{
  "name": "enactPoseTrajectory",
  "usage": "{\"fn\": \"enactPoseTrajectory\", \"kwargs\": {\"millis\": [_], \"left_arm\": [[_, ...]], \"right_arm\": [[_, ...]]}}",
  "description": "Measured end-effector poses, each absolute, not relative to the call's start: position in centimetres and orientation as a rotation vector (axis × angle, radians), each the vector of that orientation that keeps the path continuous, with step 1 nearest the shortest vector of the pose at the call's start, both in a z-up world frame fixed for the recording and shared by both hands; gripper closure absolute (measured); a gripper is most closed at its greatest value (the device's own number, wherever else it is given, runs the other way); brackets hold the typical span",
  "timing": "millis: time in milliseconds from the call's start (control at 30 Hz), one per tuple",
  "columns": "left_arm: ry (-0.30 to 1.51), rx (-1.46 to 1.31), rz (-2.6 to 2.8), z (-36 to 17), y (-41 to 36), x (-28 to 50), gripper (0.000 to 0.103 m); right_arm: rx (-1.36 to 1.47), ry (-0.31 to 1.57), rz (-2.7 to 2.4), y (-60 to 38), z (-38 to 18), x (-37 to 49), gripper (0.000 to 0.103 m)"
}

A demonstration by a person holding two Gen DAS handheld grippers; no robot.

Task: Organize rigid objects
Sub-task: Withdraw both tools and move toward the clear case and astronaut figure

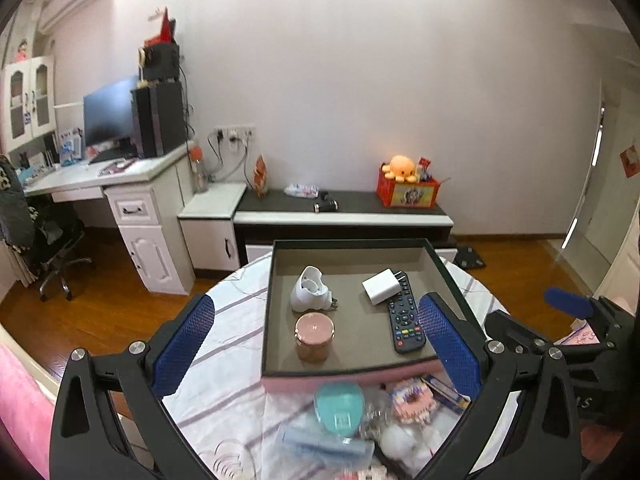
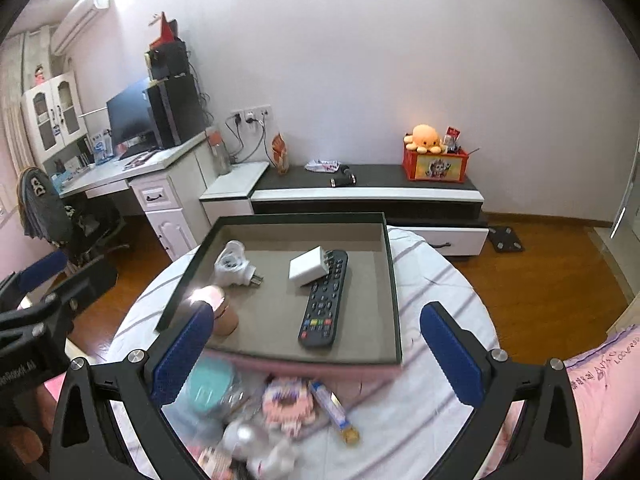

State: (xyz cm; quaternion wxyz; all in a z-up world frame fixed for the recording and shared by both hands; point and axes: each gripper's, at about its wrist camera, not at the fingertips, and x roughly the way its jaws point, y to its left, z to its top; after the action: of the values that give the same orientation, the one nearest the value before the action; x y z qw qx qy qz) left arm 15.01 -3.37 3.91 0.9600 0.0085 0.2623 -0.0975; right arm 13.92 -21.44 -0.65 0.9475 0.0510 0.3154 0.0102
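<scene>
Altogether four items inside one tray (image 1: 348, 247): remote (image 1: 405, 317), charger (image 1: 381, 286), plug (image 1: 310, 289), jar (image 1: 314, 337).

tray (image 2: 394, 280) front-right free | remote (image 2: 323, 300) mid — clutter (image 2: 280, 412) blocks near edge

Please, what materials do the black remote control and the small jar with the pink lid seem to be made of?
Black remote control: likely matte plastic with rubbery coloured buttons; no glare. Small jar with the pink lid: lid looks like glossy plastic or coated metal, catching light; its brownish body may be glass, uncertain.
</scene>
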Motion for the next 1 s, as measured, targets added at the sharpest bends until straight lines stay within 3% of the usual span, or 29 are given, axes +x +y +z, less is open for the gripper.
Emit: {"fn": "enactPoseTrajectory", "kwargs": {"millis": [300, 600, 1000], "left_arm": [[0.484, 0.018, -0.144, 2.9, -2.0, 7.1, 0.000], [0.492, 0.020, -0.109, -0.8, -1.4, 1.3, 0.000], [0.530, 0.029, -0.101, -2.8, -1.5, 0.4, 0.000]], "right_arm": [[0.089, 0.579, 0.004, -20.8, -0.2, 5.7, 0.000], [0.115, 0.598, -0.013, -21.5, -3.6, -0.2, 0.000], [0.109, 0.642, 0.011, -21.1, -5.4, -0.4, 0.000]]}}
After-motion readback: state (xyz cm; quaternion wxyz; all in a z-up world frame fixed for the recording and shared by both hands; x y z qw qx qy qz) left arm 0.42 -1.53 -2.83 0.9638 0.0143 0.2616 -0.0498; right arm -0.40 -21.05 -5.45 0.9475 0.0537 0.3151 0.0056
